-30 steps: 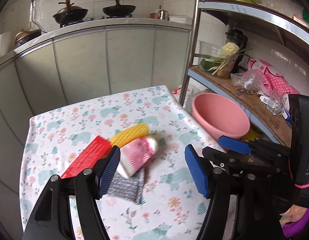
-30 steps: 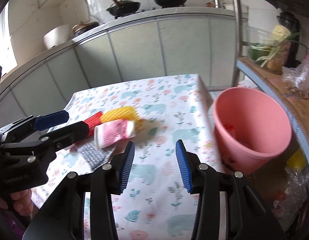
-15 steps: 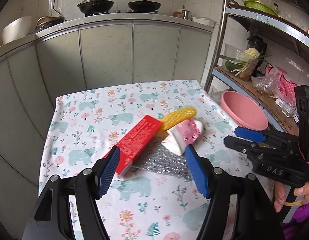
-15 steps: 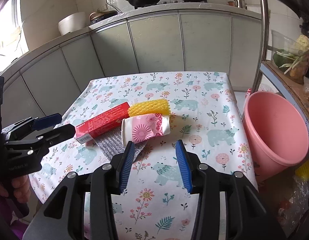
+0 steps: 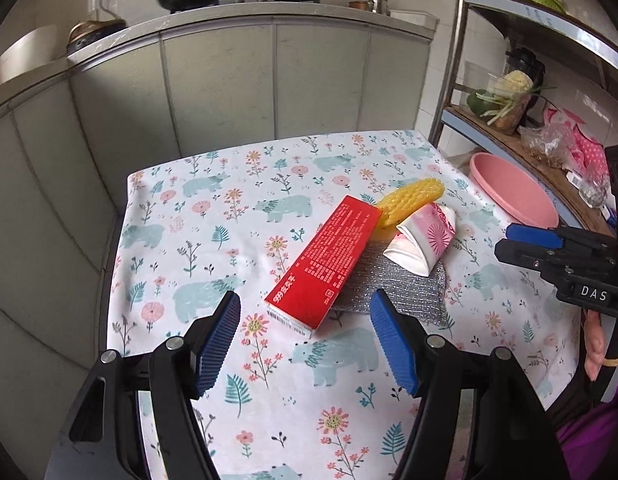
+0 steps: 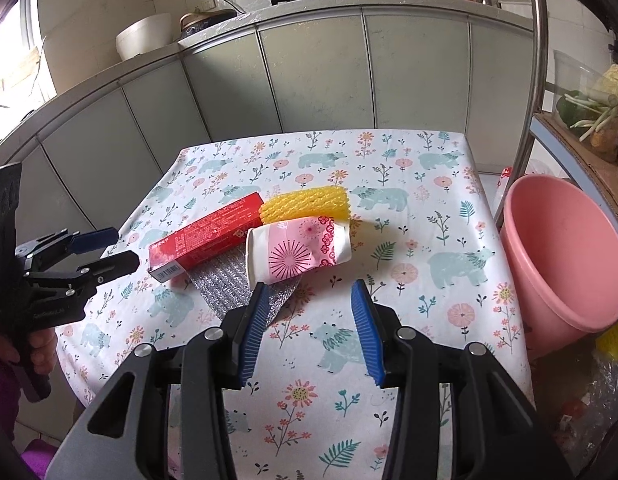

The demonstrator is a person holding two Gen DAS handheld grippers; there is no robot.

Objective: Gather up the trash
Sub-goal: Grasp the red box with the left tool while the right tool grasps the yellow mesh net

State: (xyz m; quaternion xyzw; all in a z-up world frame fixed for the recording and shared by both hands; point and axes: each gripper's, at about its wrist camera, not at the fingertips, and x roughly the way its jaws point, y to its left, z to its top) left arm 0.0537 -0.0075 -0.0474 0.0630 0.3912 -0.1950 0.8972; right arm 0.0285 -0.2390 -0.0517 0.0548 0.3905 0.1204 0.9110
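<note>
Red cardboard carton [image 5: 324,262], long and flat, lies nearest your left gripper [image 5: 305,344], partly on top of a silvery crinkled foil pouch [image 5: 405,288]. Behind it sit a yellow foam fruit net [image 5: 413,196] and a squashed pink-and-white paper cup [image 6: 299,254] on its side, all four touching in one heap at the middle of the floral tablecloth [image 6: 409,280]. The round pink plastic bin [image 6: 561,256] stands off the table's right edge, well apart from the heap.

Your left gripper has its blue pads spread wide with nothing between them, lined up on the near end of the carton. Your right gripper [image 6: 309,332] is also spread and empty, aimed just in front of the cup.

You appear to be at the approach step: no item is gripped yet, and the whole heap is on the table. Next, pick one piece. The carton looks simplest for the left: drop lower, straddle its narrow width, close firmly. The cup will crush, so pinch it gently, then carry right to the bin.
</note>
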